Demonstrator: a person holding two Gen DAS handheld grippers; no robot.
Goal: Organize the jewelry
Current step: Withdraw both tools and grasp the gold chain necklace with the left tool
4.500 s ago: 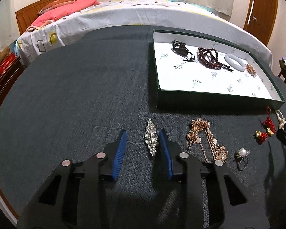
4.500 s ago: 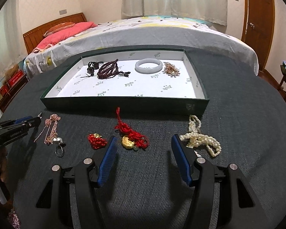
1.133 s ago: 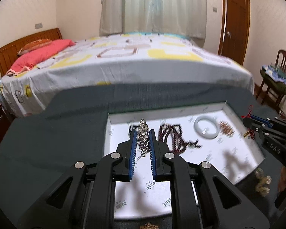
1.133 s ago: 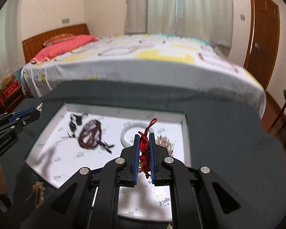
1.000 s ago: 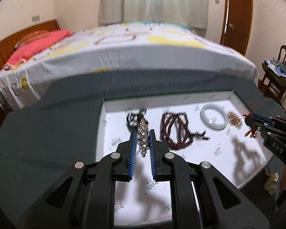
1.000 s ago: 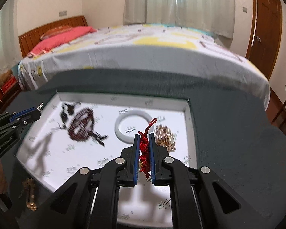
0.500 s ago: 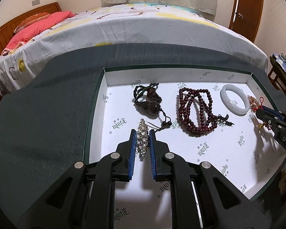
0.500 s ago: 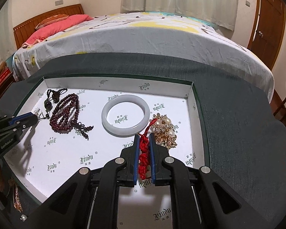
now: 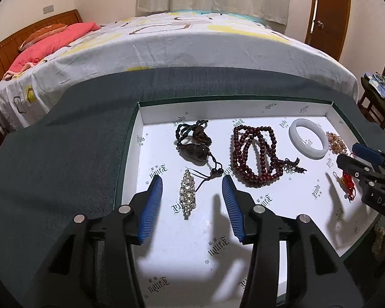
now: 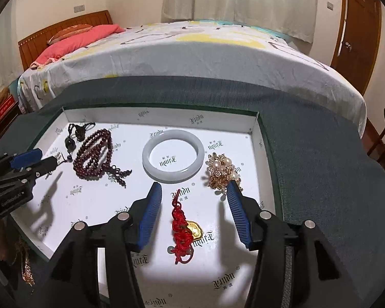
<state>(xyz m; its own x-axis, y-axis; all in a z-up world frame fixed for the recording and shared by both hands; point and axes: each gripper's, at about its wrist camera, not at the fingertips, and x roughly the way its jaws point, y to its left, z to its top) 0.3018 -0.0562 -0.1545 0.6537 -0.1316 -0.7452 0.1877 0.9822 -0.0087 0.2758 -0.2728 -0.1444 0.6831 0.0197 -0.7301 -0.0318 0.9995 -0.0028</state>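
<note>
The green box with a white floor (image 9: 138, 138) (image 10: 265, 138) lies on the dark table. My left gripper (image 9: 192, 183) is open over its left part; the crystal brooch (image 9: 188, 195) lies loose on the floor between the fingers. My right gripper (image 10: 193, 188) is open over the right part; the red knotted charm with a gold piece (image 10: 182, 231) lies loose between its fingers. The box also holds a dark cord pendant (image 9: 196, 148), dark red beads (image 9: 254, 154) (image 10: 95, 154), a white bangle (image 9: 309, 141) (image 10: 173, 155) and a gold pearl piece (image 10: 222, 173).
A gold chain (image 10: 25, 269) lies on the table outside the box's near left corner. A bed (image 9: 192, 41) stands just behind the table. A wooden door (image 9: 328, 12) and a chair (image 9: 382, 95) are at the right.
Both grippers came down over the box and opened. The brooch and the red charm left the jaws and now lie on the box floor.
</note>
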